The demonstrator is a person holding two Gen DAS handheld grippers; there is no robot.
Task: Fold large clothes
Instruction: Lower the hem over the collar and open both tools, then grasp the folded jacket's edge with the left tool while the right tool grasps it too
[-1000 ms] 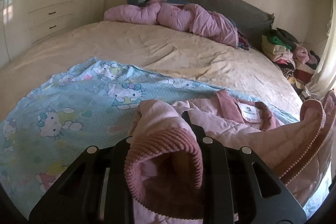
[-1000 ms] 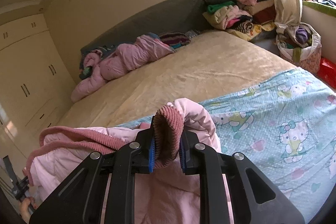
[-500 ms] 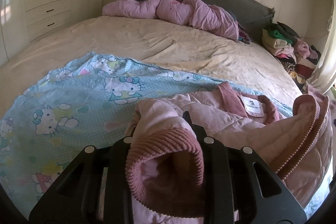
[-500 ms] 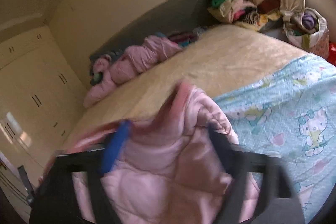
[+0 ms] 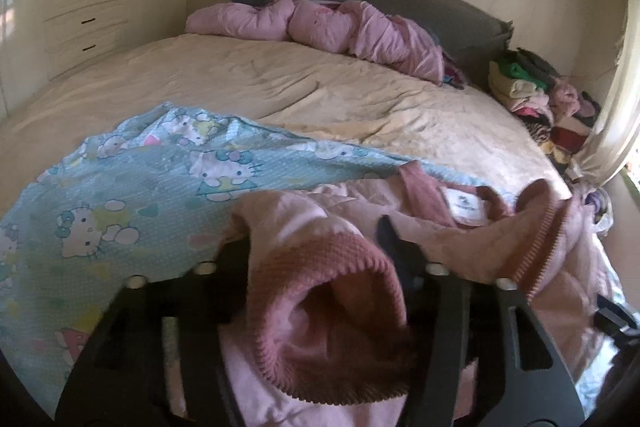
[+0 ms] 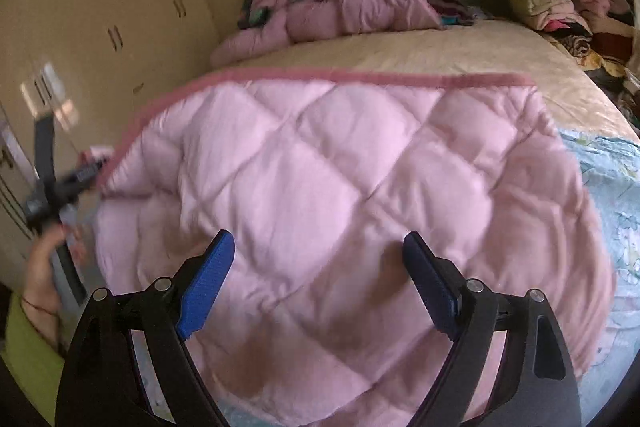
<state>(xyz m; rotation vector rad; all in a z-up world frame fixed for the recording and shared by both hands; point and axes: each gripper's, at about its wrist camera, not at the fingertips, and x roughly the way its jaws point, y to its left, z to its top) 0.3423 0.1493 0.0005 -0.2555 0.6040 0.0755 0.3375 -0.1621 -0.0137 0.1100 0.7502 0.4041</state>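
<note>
Opening its jaws, the left gripper [image 5: 320, 259] is loosening around the pink jacket's [image 6: 340, 187] cuff [image 5: 324, 307]; the right gripper [image 6: 318, 267] is gaping wide, empty, above the jacket lying on the bed [image 5: 280, 79].

Right gripper [image 6: 318, 259] is showing black angular linkage arms with triangular cut-outs, round silver screws at the pivots, and ribbed blue pads [image 6: 208, 283] lining its fingers. Left gripper [image 5: 320, 247] is showing the same black frame with silver screw heads, its pads mostly hidden. The person's left hand [image 6: 42, 267] is wearing a thin dark wrist cord above a yellow-green sleeve [image 6: 28, 351].
</note>
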